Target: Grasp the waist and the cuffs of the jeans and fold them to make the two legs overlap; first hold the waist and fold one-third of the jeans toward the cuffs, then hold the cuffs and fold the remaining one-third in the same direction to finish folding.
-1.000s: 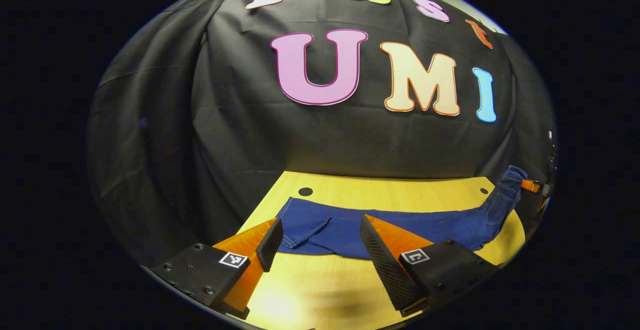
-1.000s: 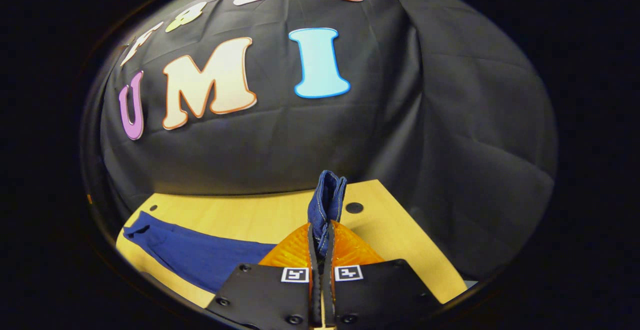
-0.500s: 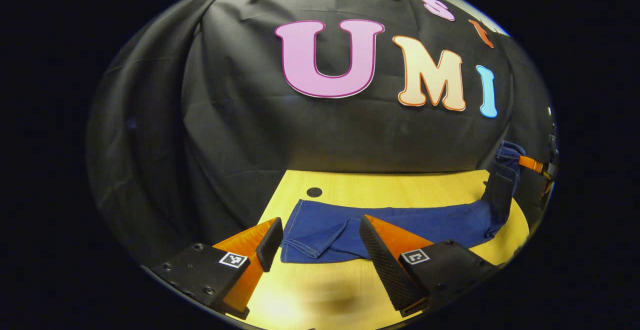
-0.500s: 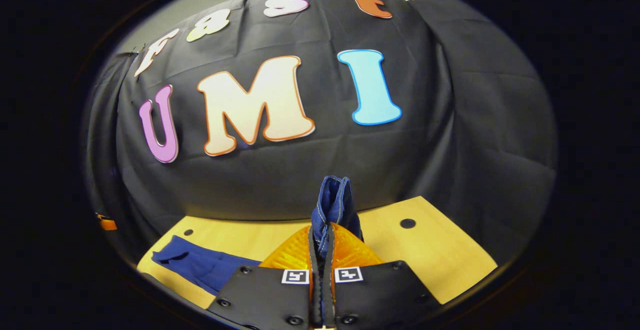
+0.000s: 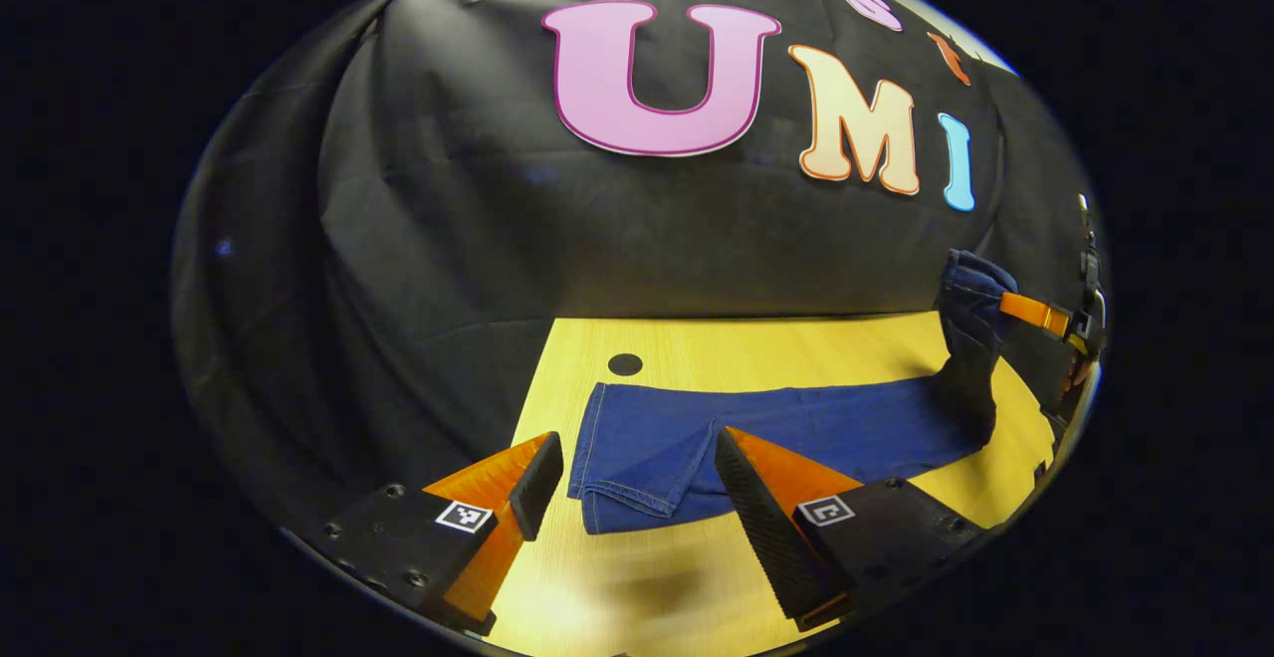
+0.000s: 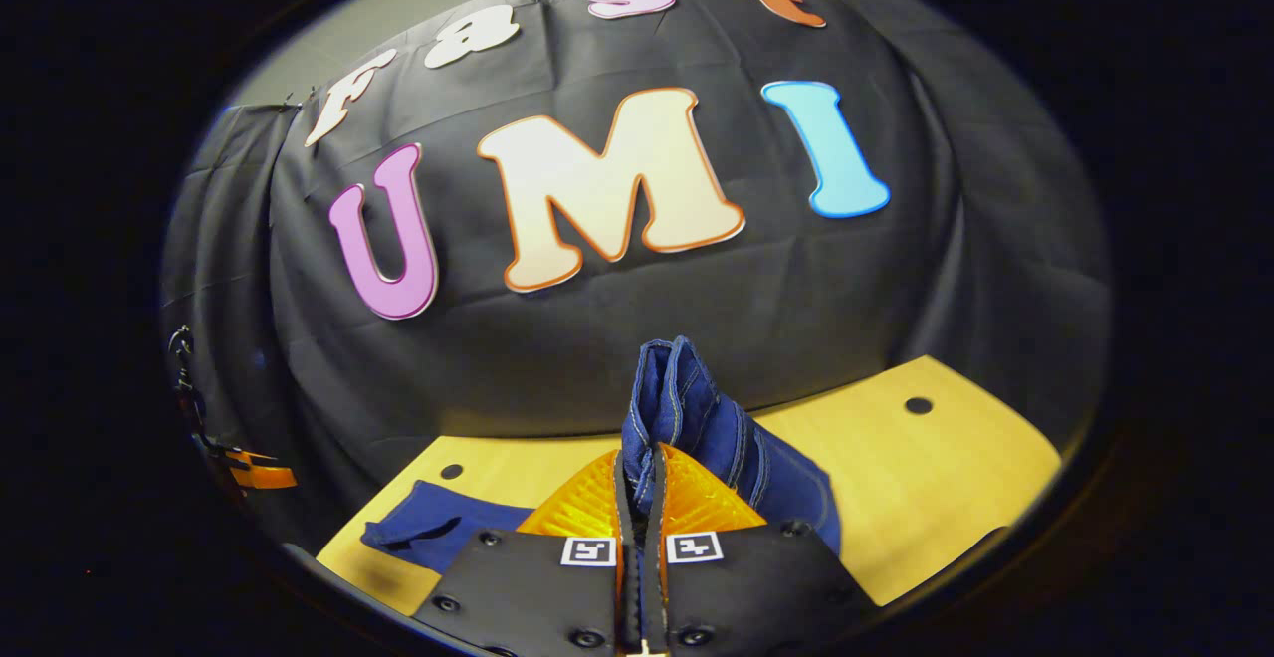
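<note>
Right gripper (image 6: 638, 498) clamped on jeans (image 5: 776, 428) waist, raised off table (image 5: 756, 348) | left gripper (image 5: 637, 483) spread apart, cuffs between jaws

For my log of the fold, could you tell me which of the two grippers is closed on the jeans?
The right gripper: its jaws pinch the lifted end of the jeans. The left gripper hovers open.
</note>
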The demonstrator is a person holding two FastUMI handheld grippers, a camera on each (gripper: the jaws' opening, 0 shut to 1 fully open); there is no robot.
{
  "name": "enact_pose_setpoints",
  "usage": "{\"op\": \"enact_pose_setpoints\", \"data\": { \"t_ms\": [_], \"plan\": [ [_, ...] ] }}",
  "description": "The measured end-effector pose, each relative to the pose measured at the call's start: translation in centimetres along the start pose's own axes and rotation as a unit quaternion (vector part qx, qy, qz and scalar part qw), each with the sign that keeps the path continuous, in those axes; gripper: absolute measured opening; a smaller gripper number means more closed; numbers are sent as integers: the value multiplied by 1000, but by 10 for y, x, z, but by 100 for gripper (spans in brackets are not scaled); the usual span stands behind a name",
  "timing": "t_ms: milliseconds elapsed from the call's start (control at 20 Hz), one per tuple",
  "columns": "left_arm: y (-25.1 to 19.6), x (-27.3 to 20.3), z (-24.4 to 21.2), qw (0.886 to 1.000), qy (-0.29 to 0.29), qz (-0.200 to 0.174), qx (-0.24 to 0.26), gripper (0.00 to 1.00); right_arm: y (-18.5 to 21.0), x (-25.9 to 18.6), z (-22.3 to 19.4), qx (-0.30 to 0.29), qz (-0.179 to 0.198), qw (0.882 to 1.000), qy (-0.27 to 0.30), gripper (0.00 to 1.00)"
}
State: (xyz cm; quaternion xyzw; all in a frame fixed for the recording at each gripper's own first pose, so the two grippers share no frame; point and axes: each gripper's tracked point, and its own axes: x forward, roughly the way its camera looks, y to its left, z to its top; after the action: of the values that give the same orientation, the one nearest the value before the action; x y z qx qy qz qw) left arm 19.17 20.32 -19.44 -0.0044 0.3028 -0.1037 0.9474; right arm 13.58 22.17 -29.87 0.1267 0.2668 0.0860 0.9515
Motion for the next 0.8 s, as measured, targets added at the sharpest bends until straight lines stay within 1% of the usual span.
{"op": "enact_pose_setpoints", "data": {
  "t_ms": [50,150,200,400,450,500,600,750,800],
  "plan": [
    [4,5,-3,1000,4,-5,1,95,11,4,-14,9,10,1000,10,4],
    [7,13,-12,1000,13,-19,-5,95,32,12,-46,24,30,999,37,4],
    [8,20,-17,999,19,-26,-8,93,39,16,-65,28,36,997,56,4],
    [8,46,-37,997,41,-54,-30,93,55,29,-142,27,42,991,128,4],
    [11,55,-45,997,50,-56,-34,93,56,27,-158,30,39,988,147,4],
    [14,64,-51,996,59,-58,-38,95,63,25,-165,38,47,985,159,7],
    [18,82,-66,994,83,-61,-43,95,67,19,-161,37,53,987,150,38],
    [21,105,-89,990,111,-71,-50,95,62,10,-145,19,49,989,141,87],
    [24,111,-96,989,120,-71,-51,95,58,6,-140,11,46,989,140,86]
  ]
}}
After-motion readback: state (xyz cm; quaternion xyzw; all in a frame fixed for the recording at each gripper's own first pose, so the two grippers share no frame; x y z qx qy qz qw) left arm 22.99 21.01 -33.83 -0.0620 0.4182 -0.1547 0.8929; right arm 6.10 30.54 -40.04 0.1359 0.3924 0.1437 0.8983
